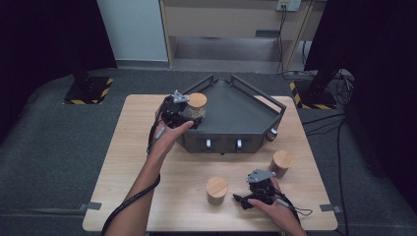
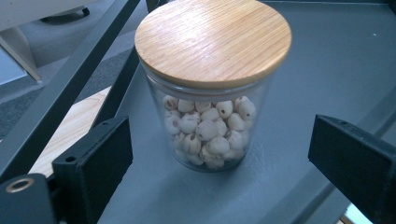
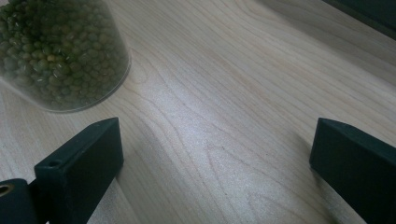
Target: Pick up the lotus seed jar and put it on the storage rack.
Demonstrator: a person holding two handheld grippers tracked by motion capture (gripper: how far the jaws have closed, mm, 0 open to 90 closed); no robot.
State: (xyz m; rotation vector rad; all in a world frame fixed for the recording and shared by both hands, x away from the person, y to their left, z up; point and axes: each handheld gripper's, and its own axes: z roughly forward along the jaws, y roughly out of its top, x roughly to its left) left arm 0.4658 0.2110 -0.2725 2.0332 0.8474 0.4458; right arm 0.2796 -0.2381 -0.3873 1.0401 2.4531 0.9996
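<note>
Glass jar of white seeds (image 2: 208,126) stands upright in the dark tray (image 1: 244,110), left corner. Left gripper (image 2: 219,154) spread, pads clear of it; right gripper (image 3: 215,154) spread, empty, beside the green-bean jar (image 3: 56,56). Withdraw left straight back; avoid clipping the lid.

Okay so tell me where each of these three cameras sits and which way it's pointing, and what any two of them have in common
High view: above the person's side, facing forward and down on the pale wooden table; both forearms show, with the left gripper and right gripper.
Left gripper view: on the left gripper, looking between its open jaws at the wooden-lidded glass jar of white beads in the dark grey metal tray.
Right gripper view: on the right gripper, facing the tabletop and the glass jar of green beans.
Shared: the white-bead jar is also in the high view.
</note>
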